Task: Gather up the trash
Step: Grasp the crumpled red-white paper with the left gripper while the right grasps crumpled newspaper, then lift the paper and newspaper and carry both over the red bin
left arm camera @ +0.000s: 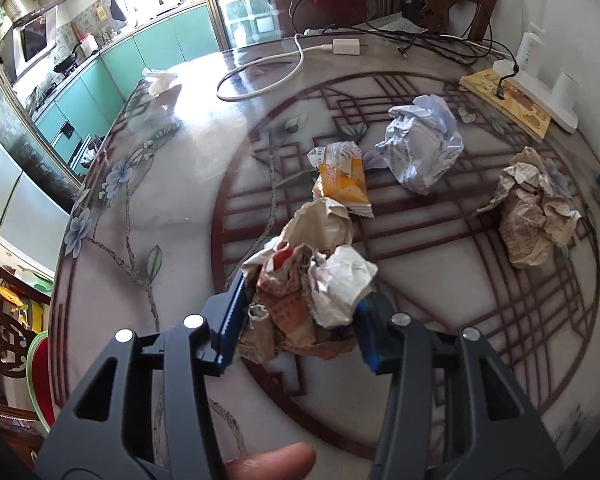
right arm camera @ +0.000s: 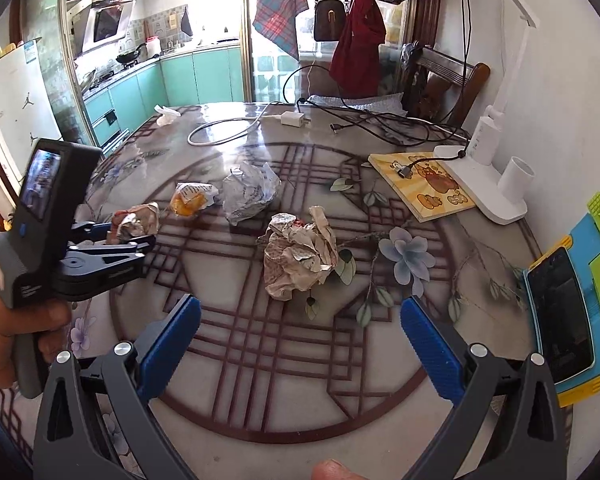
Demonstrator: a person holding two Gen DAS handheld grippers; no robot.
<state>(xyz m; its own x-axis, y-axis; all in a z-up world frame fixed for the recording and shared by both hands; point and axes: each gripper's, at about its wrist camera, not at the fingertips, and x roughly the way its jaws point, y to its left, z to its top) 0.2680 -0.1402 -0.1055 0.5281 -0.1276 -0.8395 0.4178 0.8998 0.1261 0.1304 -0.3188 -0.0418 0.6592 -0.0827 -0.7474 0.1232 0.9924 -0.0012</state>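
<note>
Here, crumpled reddish-white wrapper [left arm camera: 312, 300] pinched in left gripper [left arm camera: 300, 312], right gripper [right arm camera: 300, 344] spread.

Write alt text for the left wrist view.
The left gripper is shut on a crumpled paper wad over a patterned table. Beyond it lie an orange wrapper, a white paper ball and a beige paper ball.

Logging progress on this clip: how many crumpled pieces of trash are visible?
4, maybe more hidden: the reddish wad in the left gripper; the orange wrapper, white paper ball and brown paper ball on the table.
</note>
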